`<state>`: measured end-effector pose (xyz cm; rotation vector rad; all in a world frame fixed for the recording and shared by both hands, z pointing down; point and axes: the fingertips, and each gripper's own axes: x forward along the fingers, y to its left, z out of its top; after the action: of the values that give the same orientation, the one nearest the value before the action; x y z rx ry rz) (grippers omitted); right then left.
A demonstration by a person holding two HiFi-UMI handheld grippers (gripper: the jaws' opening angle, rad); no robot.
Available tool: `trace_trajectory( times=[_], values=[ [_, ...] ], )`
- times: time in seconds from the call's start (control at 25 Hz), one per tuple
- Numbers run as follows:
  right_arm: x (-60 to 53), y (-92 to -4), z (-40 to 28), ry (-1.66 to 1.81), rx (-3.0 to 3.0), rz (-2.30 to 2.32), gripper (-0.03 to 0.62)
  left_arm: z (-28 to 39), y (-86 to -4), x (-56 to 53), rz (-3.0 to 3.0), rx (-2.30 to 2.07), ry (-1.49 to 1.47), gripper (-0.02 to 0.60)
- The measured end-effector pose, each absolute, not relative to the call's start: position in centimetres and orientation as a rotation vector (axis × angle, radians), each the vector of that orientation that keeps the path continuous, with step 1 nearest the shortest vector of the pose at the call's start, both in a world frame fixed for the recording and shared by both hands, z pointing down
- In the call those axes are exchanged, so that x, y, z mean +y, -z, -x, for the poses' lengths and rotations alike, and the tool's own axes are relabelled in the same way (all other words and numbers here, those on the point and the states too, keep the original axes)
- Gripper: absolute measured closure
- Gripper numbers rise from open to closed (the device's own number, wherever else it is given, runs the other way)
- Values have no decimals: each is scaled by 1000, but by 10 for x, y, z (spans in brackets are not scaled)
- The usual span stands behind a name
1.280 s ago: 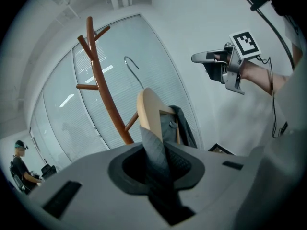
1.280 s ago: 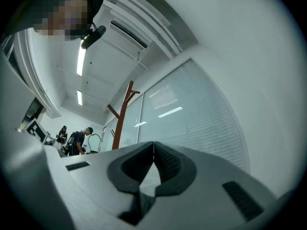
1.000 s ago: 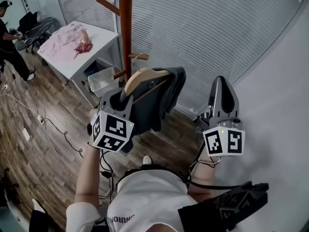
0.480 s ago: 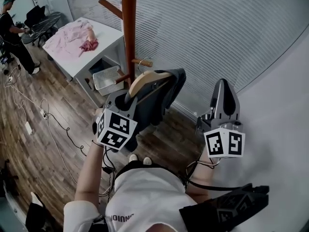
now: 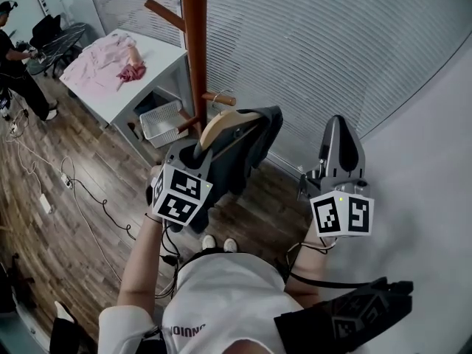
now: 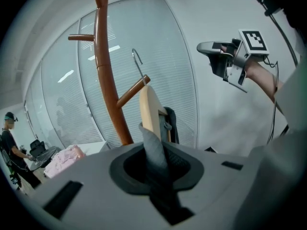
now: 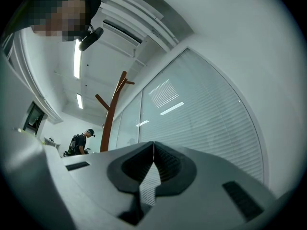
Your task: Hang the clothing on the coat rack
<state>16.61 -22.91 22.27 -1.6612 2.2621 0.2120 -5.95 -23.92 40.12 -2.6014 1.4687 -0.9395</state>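
My left gripper (image 5: 198,152) is shut on a dark grey garment (image 5: 251,150) that hangs on a wooden hanger (image 5: 225,120). In the left gripper view the grey fabric (image 6: 153,145) is pinched between the jaws, with the hanger (image 6: 150,109) rising just beyond. Its wire hook (image 6: 138,63) stands at the tip of a low peg (image 6: 132,92) of the brown coat rack (image 6: 108,80); I cannot tell whether it rests on it. The rack's pole (image 5: 195,43) is right behind the hanger. To the right, my right gripper (image 5: 339,127) is held up, shut and holding nothing (image 7: 153,145).
A white table (image 5: 158,54) at the back left carries pink clothing (image 5: 103,61), with a wire basket (image 5: 164,120) under it. A person (image 5: 15,57) stands at the far left. Cables (image 5: 74,190) trail over the wooden floor. A glass wall with blinds (image 5: 310,50) is behind the rack.
My left gripper has carried the hanger and garment slightly closer to the rack's low peg. The right gripper has hardly moved.
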Motion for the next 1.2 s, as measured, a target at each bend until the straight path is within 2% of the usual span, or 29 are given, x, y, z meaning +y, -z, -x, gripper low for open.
trace_trajectory(
  times=[1.2],
  values=[
    [-238,-217,-166,-250,2262,1697,572,69,-447,-260,2749,1476,989,518]
  ],
)
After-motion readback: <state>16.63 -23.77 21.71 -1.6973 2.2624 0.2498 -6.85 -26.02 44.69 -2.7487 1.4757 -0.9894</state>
